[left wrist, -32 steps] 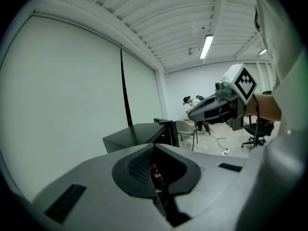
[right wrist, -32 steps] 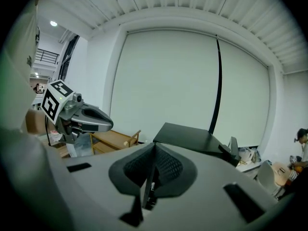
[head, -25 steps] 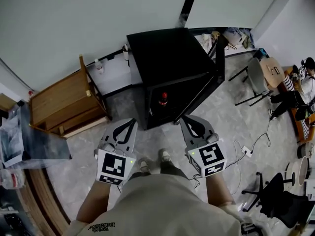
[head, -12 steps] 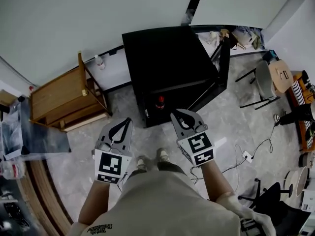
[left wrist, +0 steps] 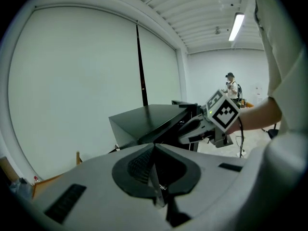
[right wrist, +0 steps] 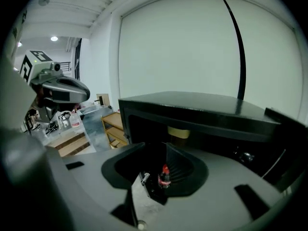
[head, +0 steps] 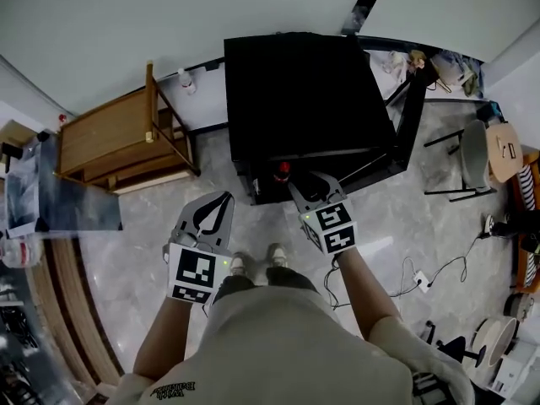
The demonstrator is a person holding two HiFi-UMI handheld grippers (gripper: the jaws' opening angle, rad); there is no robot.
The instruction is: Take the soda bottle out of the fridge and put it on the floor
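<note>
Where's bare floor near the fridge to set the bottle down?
Widest bare floor: bordered by the wooden rack, the fridge and your shoes. A smaller patch lies between the open fridge door and the cable. Further right, cable and chairs crowd it.

The person wears a loose beige short-sleeved T-shirt (head: 287, 344) with a small dark print, and pale shoes (head: 253, 264). The 2 tools — left gripper (head: 221, 199) and right gripper (head: 305, 182) — are grey wedge-shaped shells with black ribbed pads (left wrist: 139, 165), each bearing a white cube (head: 196, 278) of black square markers.
</note>
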